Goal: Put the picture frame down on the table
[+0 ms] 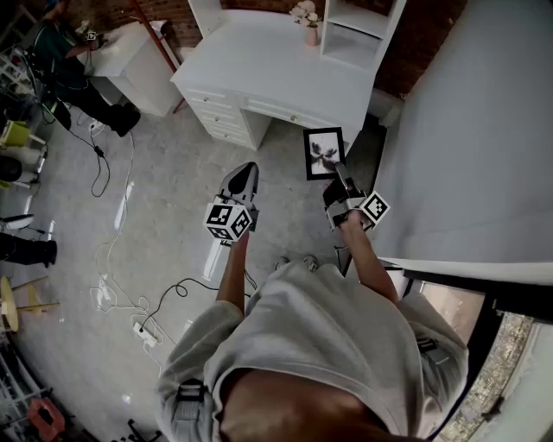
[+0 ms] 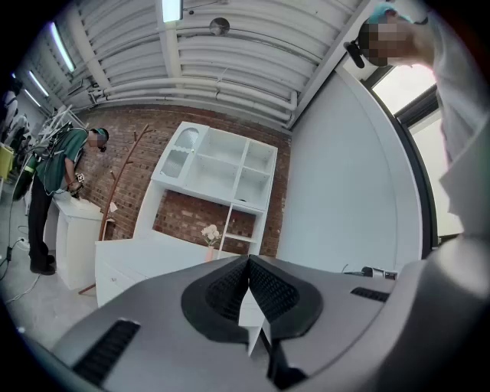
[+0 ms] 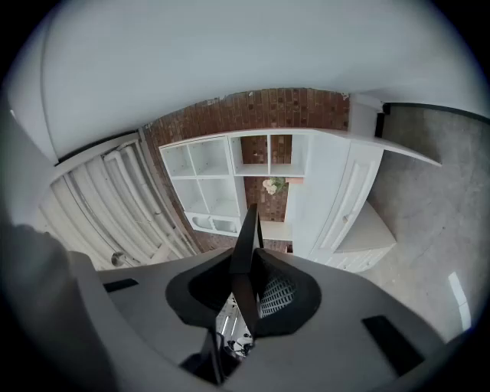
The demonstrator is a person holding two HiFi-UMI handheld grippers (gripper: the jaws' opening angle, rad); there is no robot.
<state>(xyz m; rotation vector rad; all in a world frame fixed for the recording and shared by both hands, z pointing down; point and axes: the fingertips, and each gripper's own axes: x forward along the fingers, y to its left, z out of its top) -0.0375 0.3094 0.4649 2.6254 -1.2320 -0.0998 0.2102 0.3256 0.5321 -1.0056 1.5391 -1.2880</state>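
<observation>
Table (image 1: 259, 52) top open across front and left | vase (image 1: 308, 26) and shelf unit (image 1: 363, 34) crowd back right | wall (image 1: 467, 129) hems right side | approach over floor (image 1: 173, 173) open

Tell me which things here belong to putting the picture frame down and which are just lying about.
For the job: picture frame, clamped in the right gripper; white table.
Just about: flower vase on the table; power strip; left gripper, shut on nothing.
</observation>
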